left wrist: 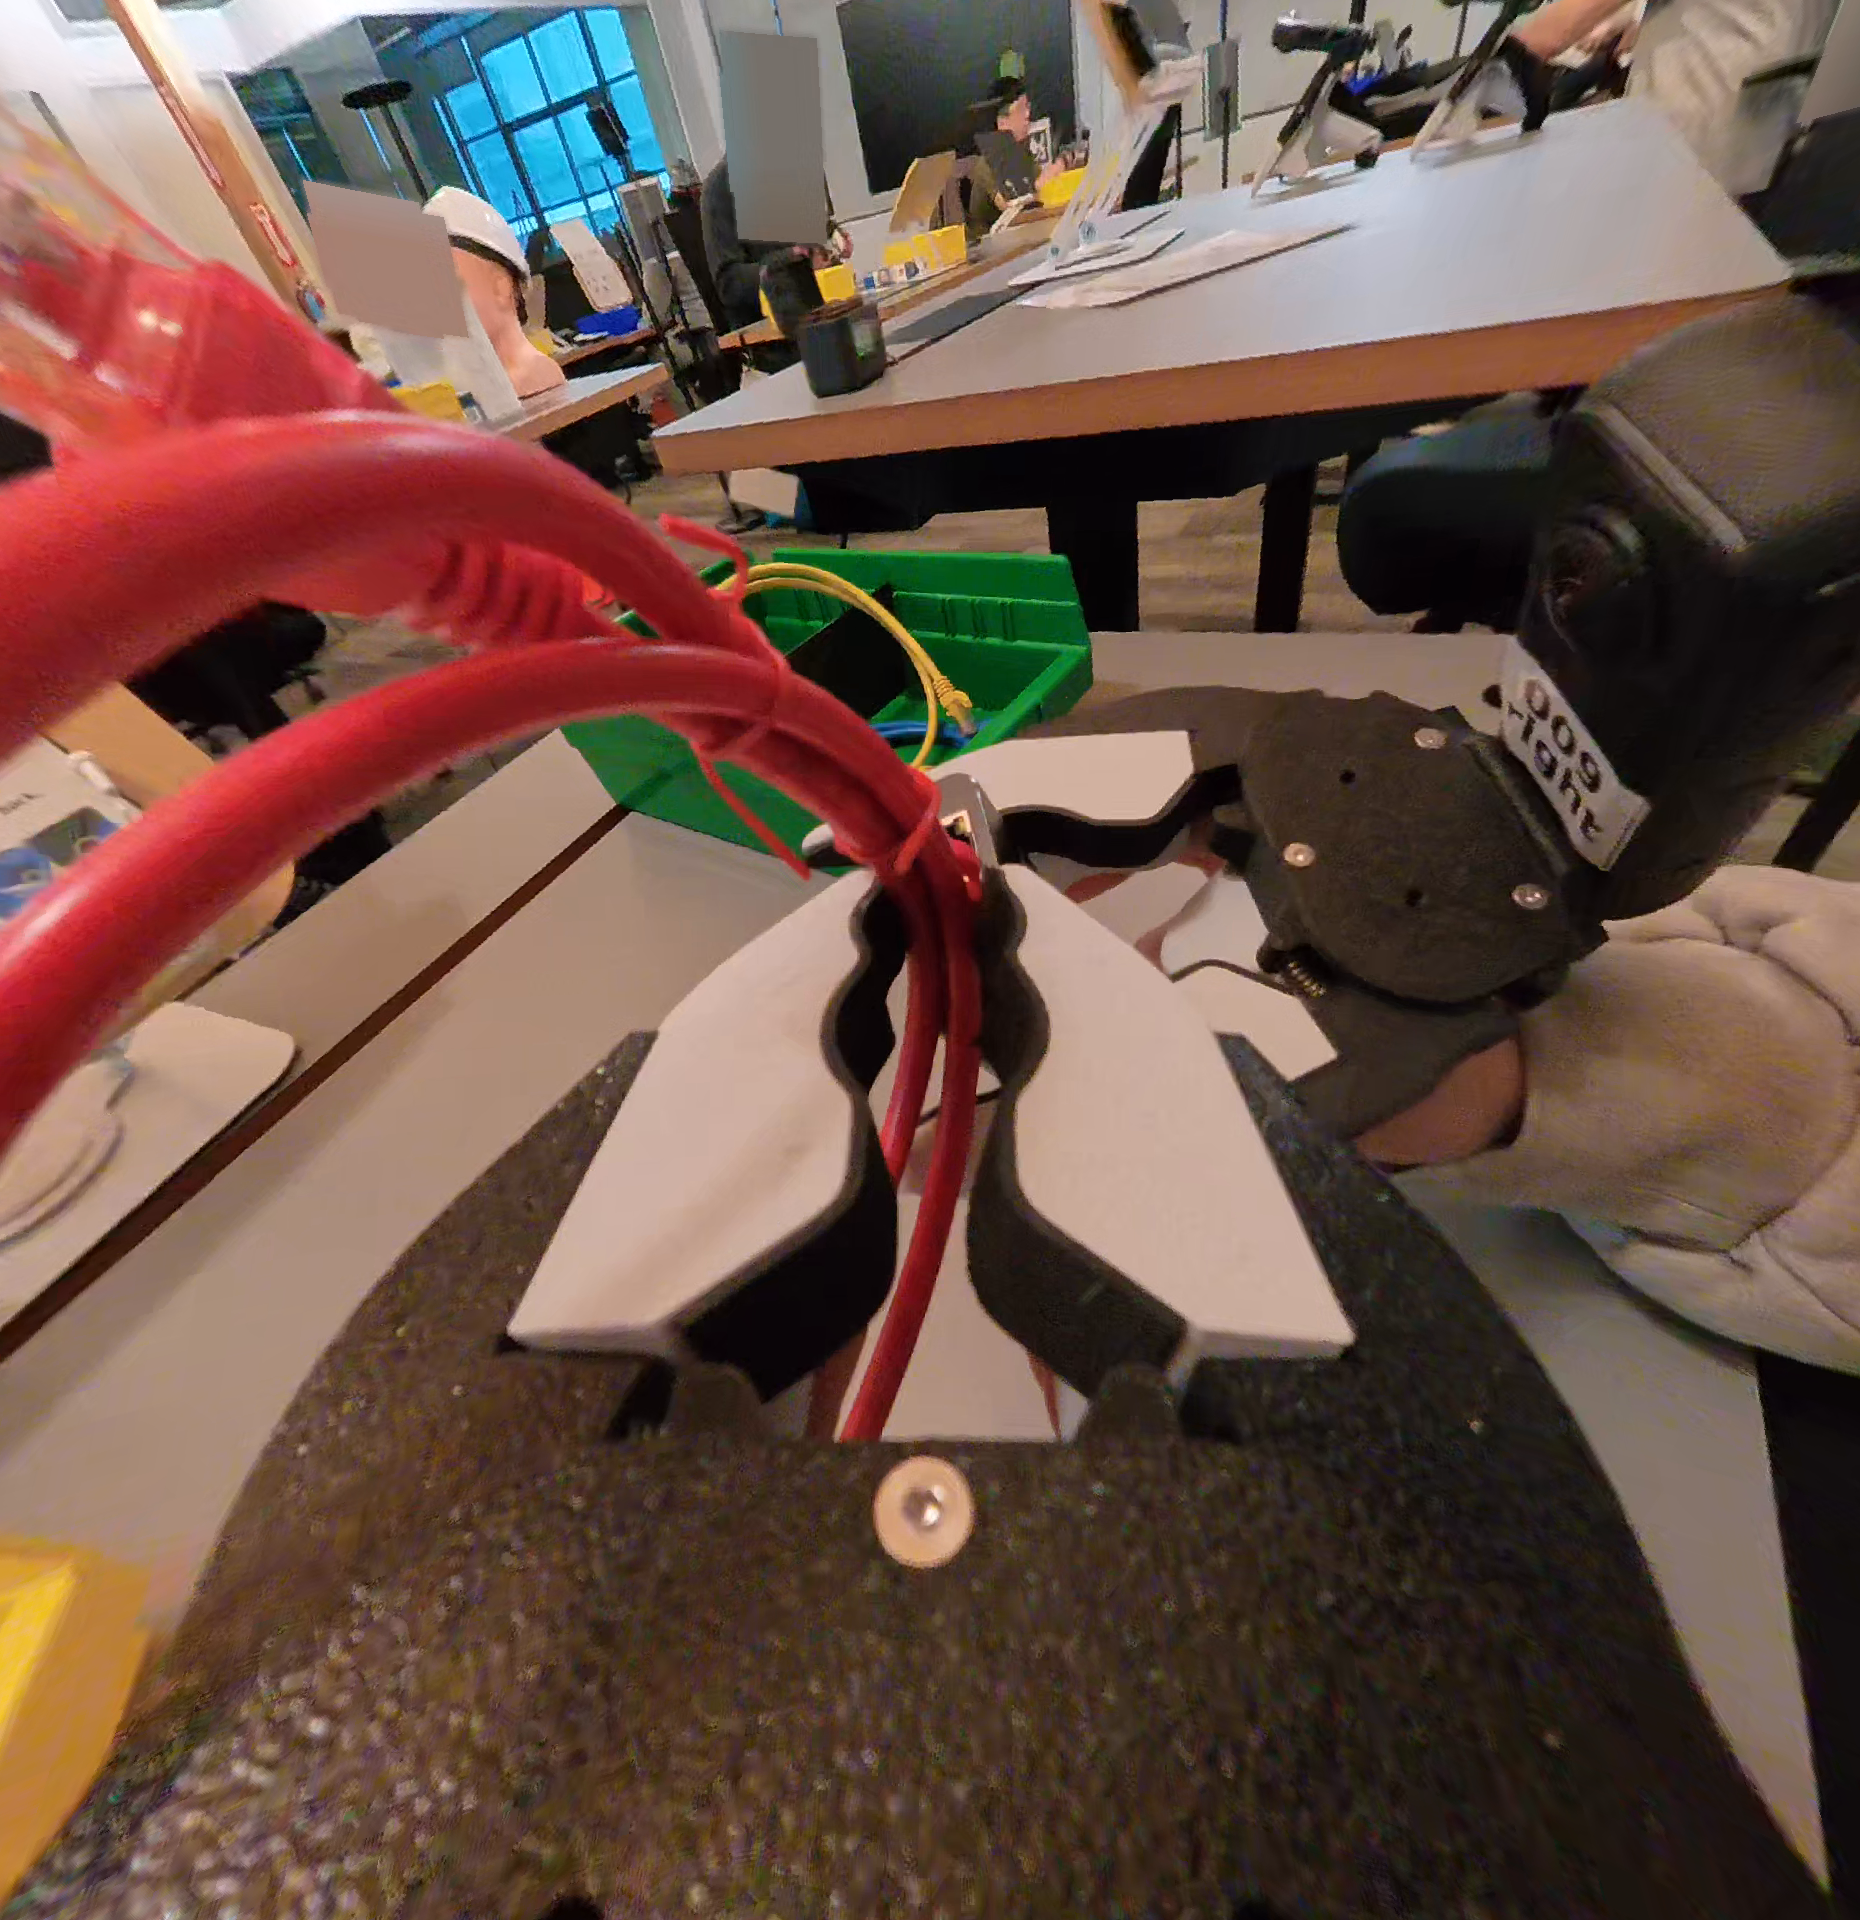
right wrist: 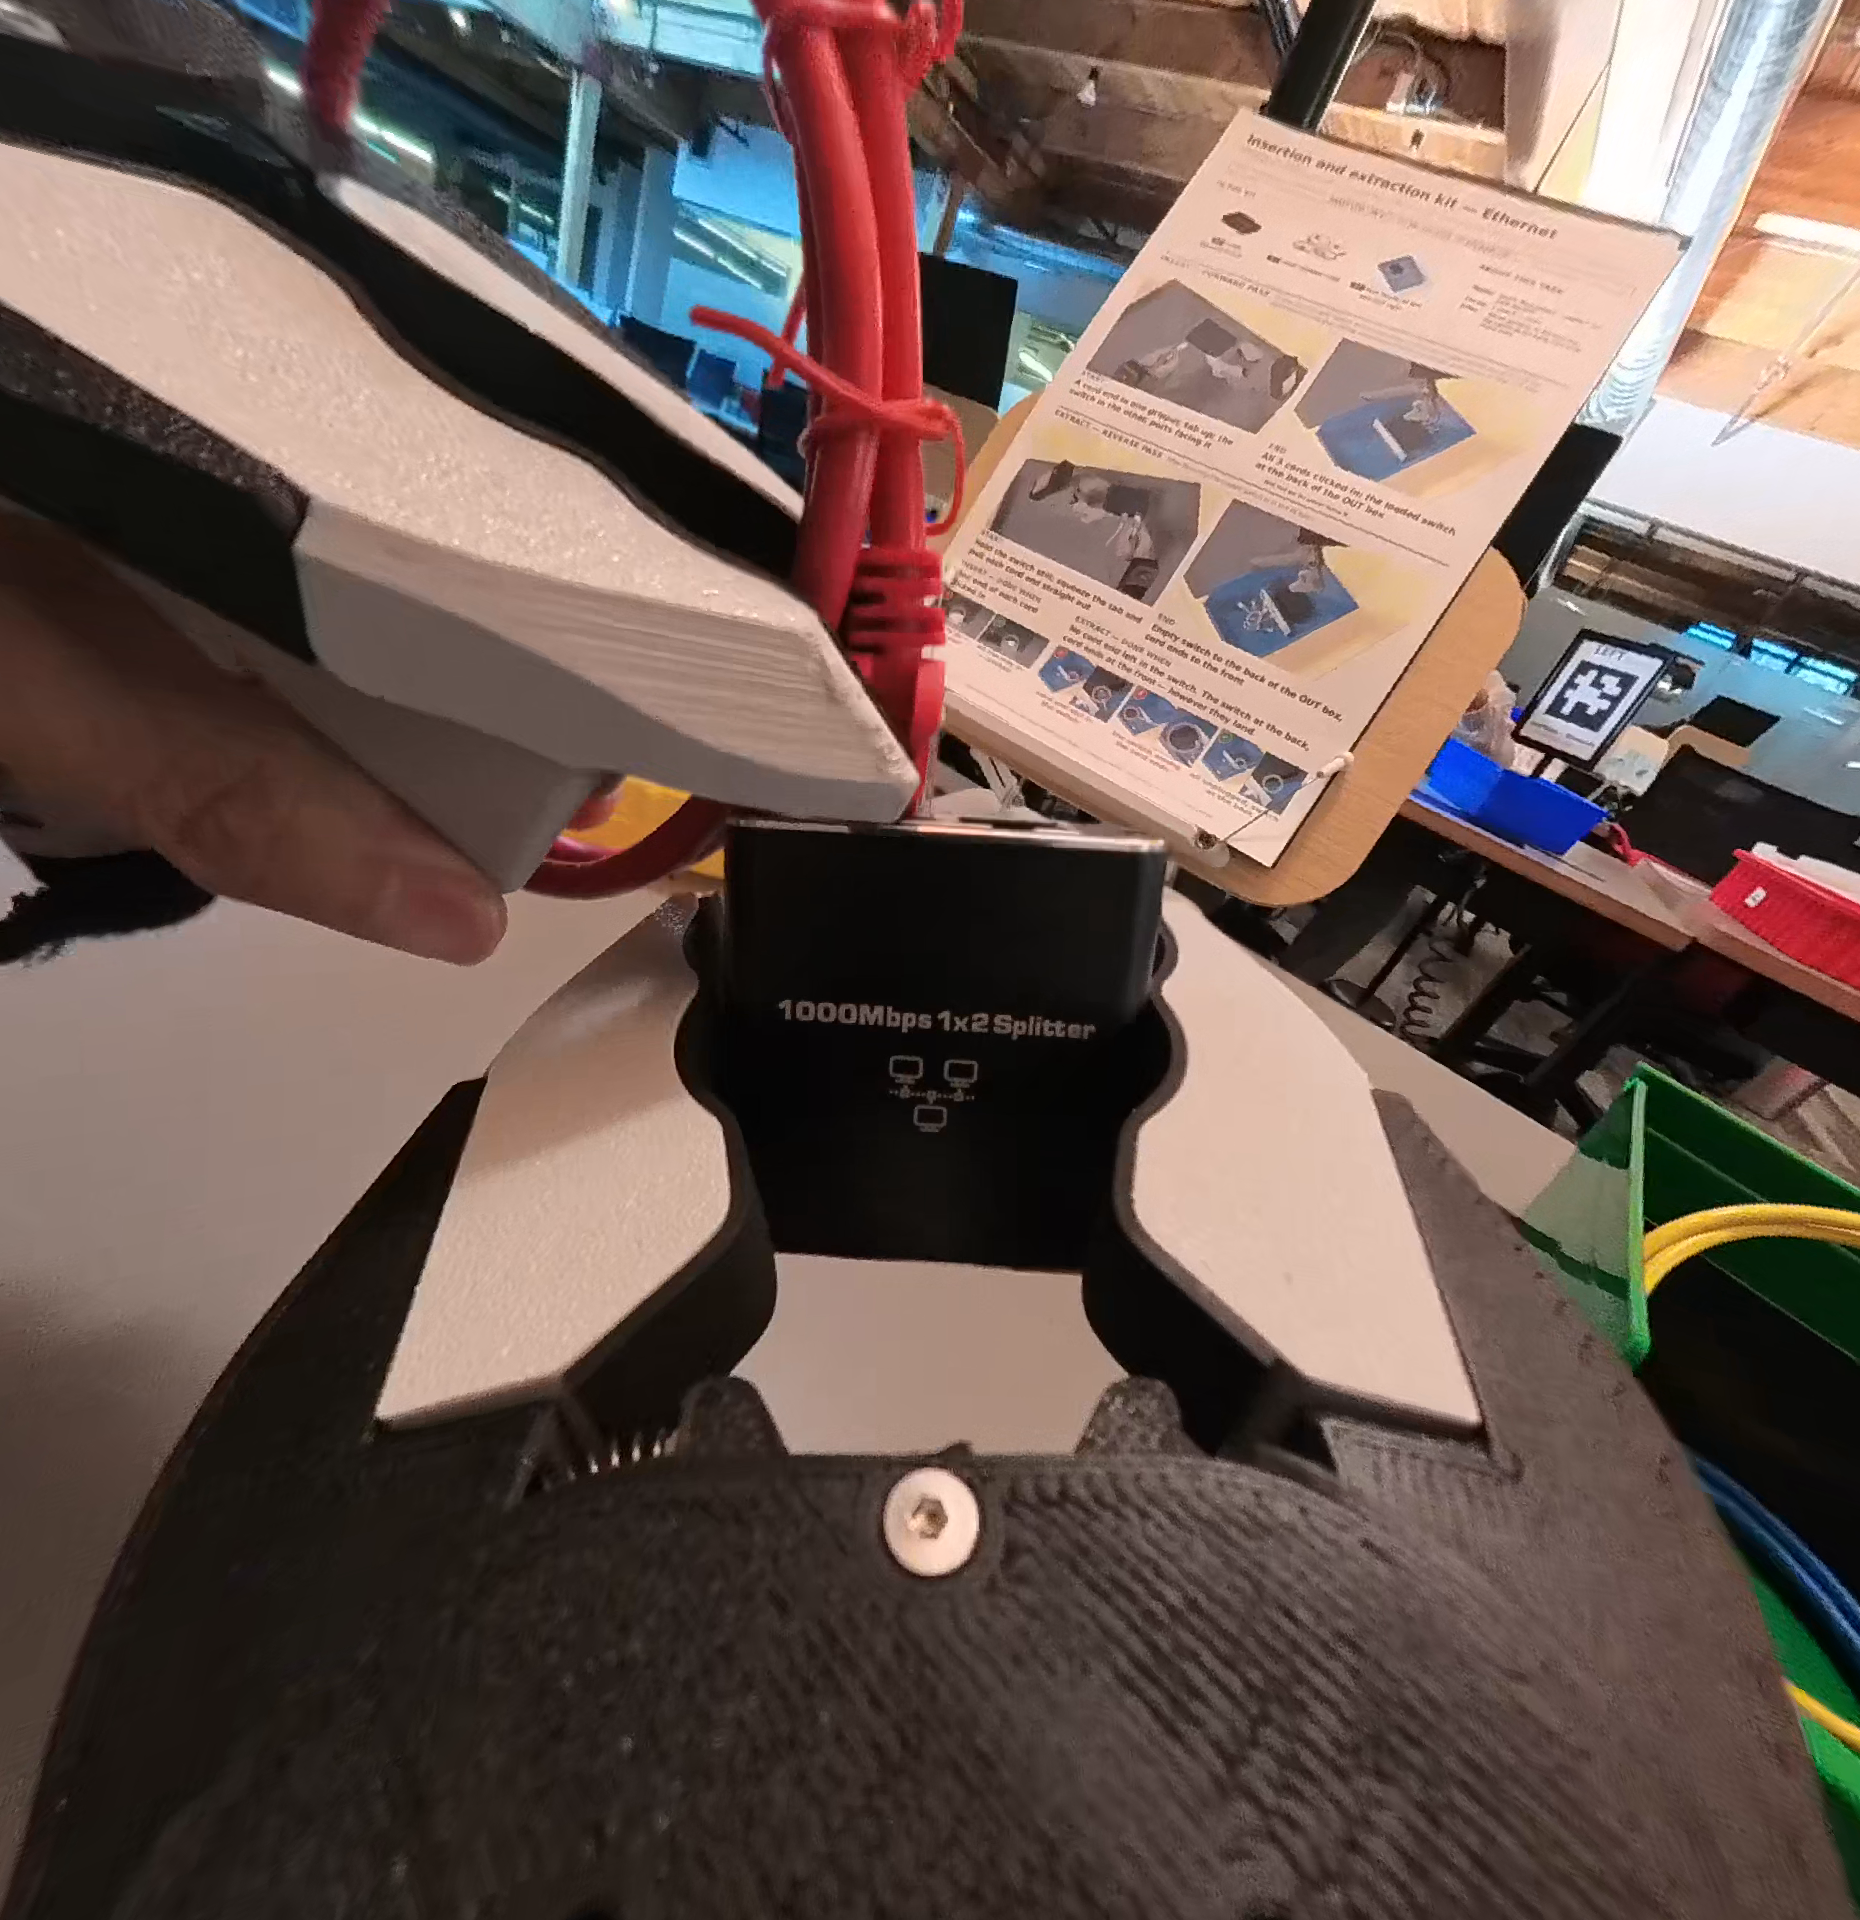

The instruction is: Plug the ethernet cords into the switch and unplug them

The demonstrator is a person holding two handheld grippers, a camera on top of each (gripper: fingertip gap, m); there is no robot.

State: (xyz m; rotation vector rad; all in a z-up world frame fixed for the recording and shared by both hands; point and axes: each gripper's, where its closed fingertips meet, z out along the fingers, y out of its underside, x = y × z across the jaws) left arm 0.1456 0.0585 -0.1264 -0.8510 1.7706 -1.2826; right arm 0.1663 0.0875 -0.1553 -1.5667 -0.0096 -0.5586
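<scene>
My right gripper (right wrist: 931, 997) was clamped on the black switch (right wrist: 941, 1049). My left gripper (left wrist: 936, 935) pinched the red ethernet cord (left wrist: 931, 1091), its plug (right wrist: 890, 634) meeting the switch's far edge. Beyond, a green bin (left wrist: 1009, 644) held a yellow cord (left wrist: 905, 644).

Bright, even indoor light; blue daylight through far windows (left wrist: 552, 125). Strong fisheye bending at edges. Red cable (left wrist: 126, 343) near lens blurred. Soft glare on table (right wrist: 126, 1091).

Red cord (right wrist: 864, 343) and left gripper (right wrist: 910, 774) crowd the switch (right wrist: 941, 925) top; green bin (right wrist: 1736, 1226) blocks the right side
</scene>
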